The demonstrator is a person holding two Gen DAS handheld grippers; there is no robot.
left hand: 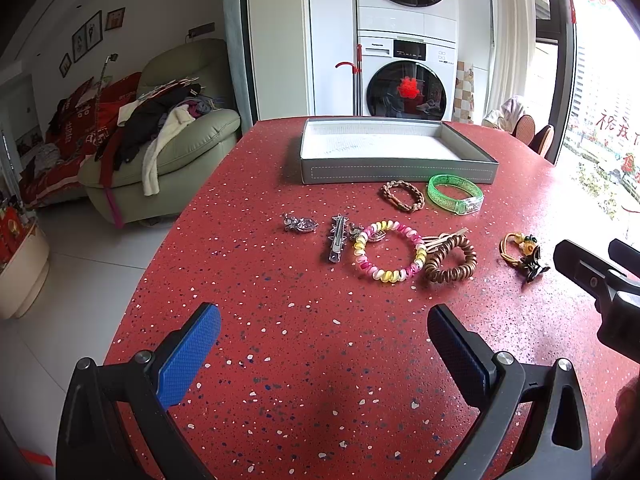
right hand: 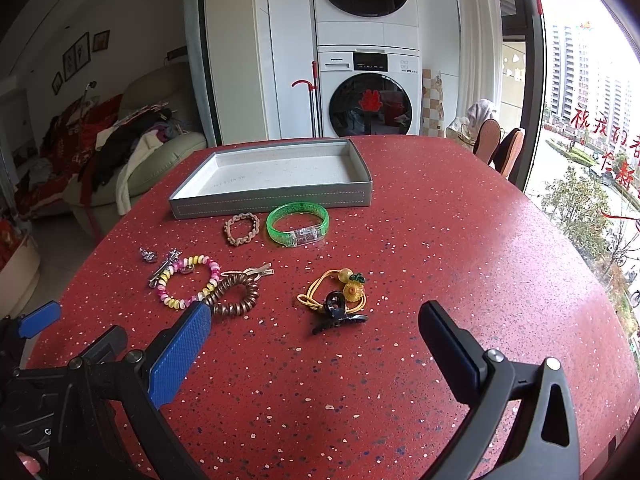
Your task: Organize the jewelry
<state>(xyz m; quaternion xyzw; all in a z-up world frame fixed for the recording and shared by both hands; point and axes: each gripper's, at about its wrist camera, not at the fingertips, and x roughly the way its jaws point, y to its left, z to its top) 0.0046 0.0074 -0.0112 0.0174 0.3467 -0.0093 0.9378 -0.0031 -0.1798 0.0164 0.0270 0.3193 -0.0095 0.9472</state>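
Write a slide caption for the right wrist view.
Open hand-held gripper facing scattered jewelry beside an empty grey tray on a red speckled table.

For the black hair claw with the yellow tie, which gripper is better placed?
Right. The right gripper, open, has the black hair claw just ahead between its fingers; the left gripper faces the spiral bracelets.

I see a red speckled tabletop [left hand: 304,360] carrying a shallow grey tray [left hand: 396,174] at its far side. Nearer me lie a green bangle [left hand: 454,199], a brown chain bracelet [left hand: 402,196], a pink-yellow spiral band [left hand: 388,252], a brown spiral band [left hand: 450,260], silver clips [left hand: 338,238] and a black claw clip [right hand: 340,316].
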